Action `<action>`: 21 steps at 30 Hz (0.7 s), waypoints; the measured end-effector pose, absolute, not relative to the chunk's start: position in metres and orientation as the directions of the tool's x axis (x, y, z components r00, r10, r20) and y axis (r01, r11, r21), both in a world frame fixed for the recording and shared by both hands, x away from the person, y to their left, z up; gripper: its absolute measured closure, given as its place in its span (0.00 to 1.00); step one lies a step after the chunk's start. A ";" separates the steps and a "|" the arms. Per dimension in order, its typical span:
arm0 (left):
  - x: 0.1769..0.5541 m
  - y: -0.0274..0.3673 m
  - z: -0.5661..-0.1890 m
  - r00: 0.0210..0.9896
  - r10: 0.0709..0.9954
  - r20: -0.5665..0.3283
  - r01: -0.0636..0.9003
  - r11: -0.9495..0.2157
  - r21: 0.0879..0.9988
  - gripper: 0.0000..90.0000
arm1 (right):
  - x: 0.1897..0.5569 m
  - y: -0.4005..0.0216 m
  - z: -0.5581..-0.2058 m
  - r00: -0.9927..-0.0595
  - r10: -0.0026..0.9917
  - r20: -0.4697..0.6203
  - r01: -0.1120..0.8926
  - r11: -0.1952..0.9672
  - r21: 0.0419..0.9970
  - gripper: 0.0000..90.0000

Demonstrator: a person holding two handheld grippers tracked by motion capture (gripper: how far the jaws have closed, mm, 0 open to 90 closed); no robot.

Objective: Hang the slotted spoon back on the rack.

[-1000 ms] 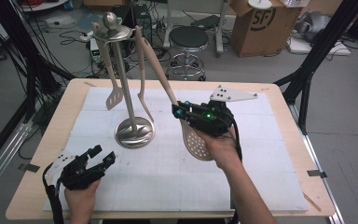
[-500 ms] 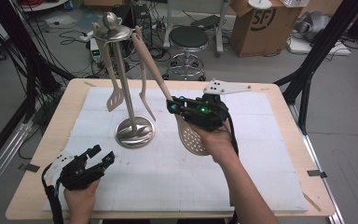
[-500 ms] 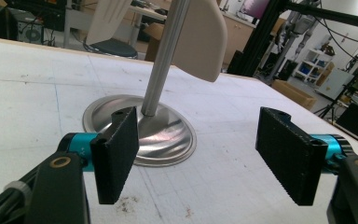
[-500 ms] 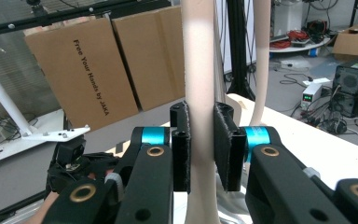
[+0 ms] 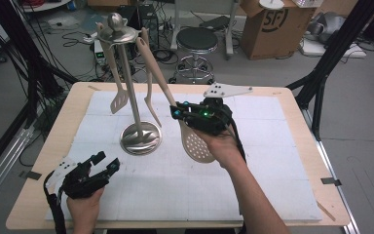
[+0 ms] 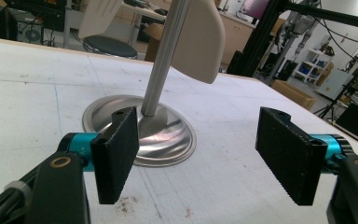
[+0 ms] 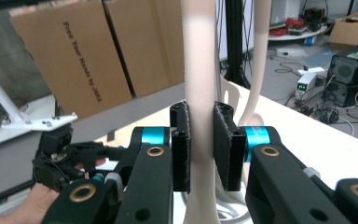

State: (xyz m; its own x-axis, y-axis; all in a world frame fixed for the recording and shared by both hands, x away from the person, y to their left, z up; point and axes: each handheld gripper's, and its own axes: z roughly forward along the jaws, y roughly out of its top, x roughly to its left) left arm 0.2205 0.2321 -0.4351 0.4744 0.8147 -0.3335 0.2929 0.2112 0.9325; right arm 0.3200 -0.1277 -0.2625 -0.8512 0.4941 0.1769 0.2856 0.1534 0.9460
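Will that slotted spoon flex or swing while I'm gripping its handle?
Probably stiff: the slotted spoon keeps a straight line from its top to its perforated head. The right gripper clamps a smooth, narrow handle, so it may pivot or slip. It looks light, likely plastic.

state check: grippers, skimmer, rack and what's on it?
right gripper: shut on skimmer handle
left gripper: open, nothing between the jaws, low over the mat
skimmer: held tilted, handle top up at the rack's hooks
rack: upright on the mat
slotted turner: hanging from rack
second utensil: hanging from rack
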 end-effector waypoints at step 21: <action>0.218 0.235 -0.434 0.470 0.818 -0.332 0.268 0.227 0.936 0.34 | 0.326 -0.127 -0.275 -0.834 0.509 0.215 0.328 0.144 0.933 0.71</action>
